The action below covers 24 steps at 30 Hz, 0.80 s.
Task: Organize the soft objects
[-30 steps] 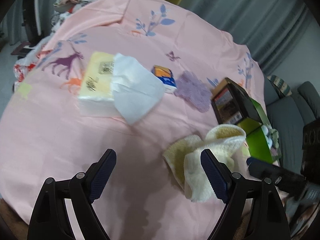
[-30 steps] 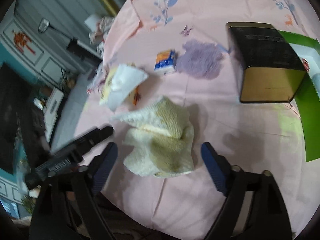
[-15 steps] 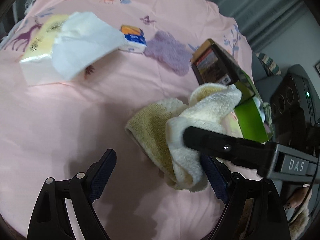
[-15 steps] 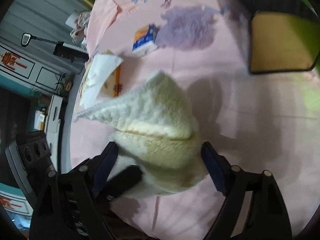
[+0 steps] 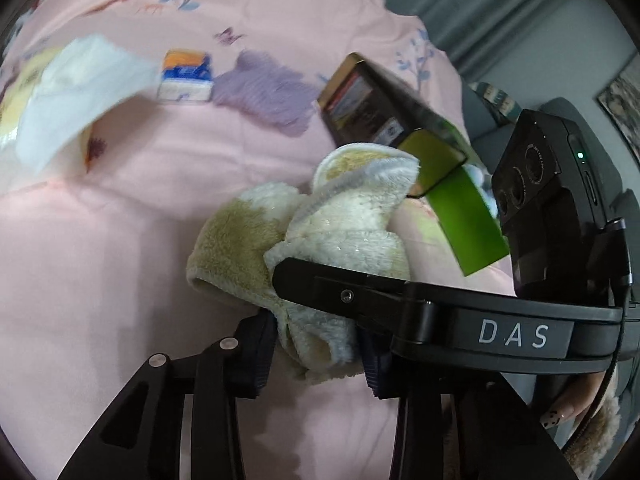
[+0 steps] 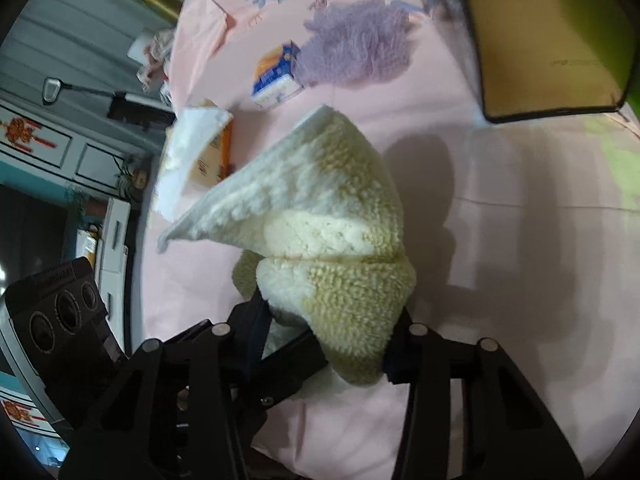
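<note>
Both your claws have come down onto the cream towel (image 5: 352,216): left claw (image 5: 316,354) and right claw (image 6: 326,342) are closing, with its folds between their pads.

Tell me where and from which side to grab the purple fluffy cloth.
Grip the purple fluffy cloth at its near edge, coming from above with fingers tilted down. It lies flat and limp on the pink sheet, so pinch up a fold. That edge is clear; the small tissue pack crowds its left, the dark box its right.
</note>
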### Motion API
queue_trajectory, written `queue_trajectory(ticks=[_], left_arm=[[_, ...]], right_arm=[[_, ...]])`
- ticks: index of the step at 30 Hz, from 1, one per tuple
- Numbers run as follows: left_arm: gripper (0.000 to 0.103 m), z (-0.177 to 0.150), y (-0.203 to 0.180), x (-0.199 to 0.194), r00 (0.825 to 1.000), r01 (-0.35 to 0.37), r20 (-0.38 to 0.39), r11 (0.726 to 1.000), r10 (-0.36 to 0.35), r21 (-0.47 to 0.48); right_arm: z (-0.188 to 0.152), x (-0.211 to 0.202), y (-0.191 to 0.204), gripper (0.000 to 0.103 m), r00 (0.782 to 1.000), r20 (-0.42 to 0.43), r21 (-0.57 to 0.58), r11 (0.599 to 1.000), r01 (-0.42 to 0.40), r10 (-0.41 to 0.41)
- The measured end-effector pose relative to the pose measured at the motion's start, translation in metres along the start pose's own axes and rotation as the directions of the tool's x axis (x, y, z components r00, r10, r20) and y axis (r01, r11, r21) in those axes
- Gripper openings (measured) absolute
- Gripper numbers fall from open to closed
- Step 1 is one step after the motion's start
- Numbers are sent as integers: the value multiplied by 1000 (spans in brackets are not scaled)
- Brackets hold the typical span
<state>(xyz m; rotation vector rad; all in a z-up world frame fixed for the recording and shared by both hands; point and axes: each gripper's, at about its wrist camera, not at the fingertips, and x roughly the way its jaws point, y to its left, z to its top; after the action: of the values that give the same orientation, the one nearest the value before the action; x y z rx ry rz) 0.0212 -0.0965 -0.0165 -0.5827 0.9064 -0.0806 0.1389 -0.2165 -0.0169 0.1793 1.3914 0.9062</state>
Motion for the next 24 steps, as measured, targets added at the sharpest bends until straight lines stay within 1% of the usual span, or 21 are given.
queue_trajectory(ticks=[3, 6, 8, 9, 10, 13, 16, 17, 19, 21, 22, 24], left_arm=[[35, 9, -23, -9, 999, 15, 44, 999, -18, 51], [34, 26, -51, -16, 994, 45, 90, 992, -56, 121], [34, 42, -77, -19, 989, 71, 115, 982, -92, 175], [34, 47, -86, -18, 987, 75, 122, 978, -100, 195], [34, 55, -103, -17, 984, 79, 136, 970, -113, 232], [34, 78, -145, -18, 975, 82, 173, 944, -143, 321], [34, 100, -182, -11, 964, 113, 183, 920, -193, 375], [34, 106, -190, -8, 961, 122, 184, 914, -206, 387], [34, 118, -212, 4, 951, 149, 185, 892, -247, 426], [34, 125, -228, 16, 942, 174, 180, 871, -283, 459], [34, 130, -237, 28, 940, 187, 168, 861, -297, 474], [34, 137, -245, 45, 939, 197, 155, 852, -306, 485]], right_arm=[[3, -28, -1, 43, 997, 70, -5, 1000, -26, 27], [10, -66, -9, 43, 985, 163, 12, 998, -61, 58], [14, -91, -12, 43, 971, 233, 8, 999, -48, 44], [17, -107, -13, 43, 960, 279, 4, 1000, -28, 26], [18, -120, -14, 43, 950, 313, 5, 1000, -14, 12], [26, -163, -23, 43, 901, 433, 20, 1000, 2, -11], [36, -205, -40, 43, 841, 540, 68, 998, 8, -44], [38, -213, -44, 43, 827, 560, 84, 996, 12, -57], [45, -233, -58, 43, 781, 616, 133, 991, 23, -101], [50, -244, -71, 43, 744, 654, 189, 982, 14, -137], [52, -249, -82, 43, 729, 666, 220, 975, 9, -158], [56, -253, -99, 43, 706, 682, 263, 965, 5, -190]])
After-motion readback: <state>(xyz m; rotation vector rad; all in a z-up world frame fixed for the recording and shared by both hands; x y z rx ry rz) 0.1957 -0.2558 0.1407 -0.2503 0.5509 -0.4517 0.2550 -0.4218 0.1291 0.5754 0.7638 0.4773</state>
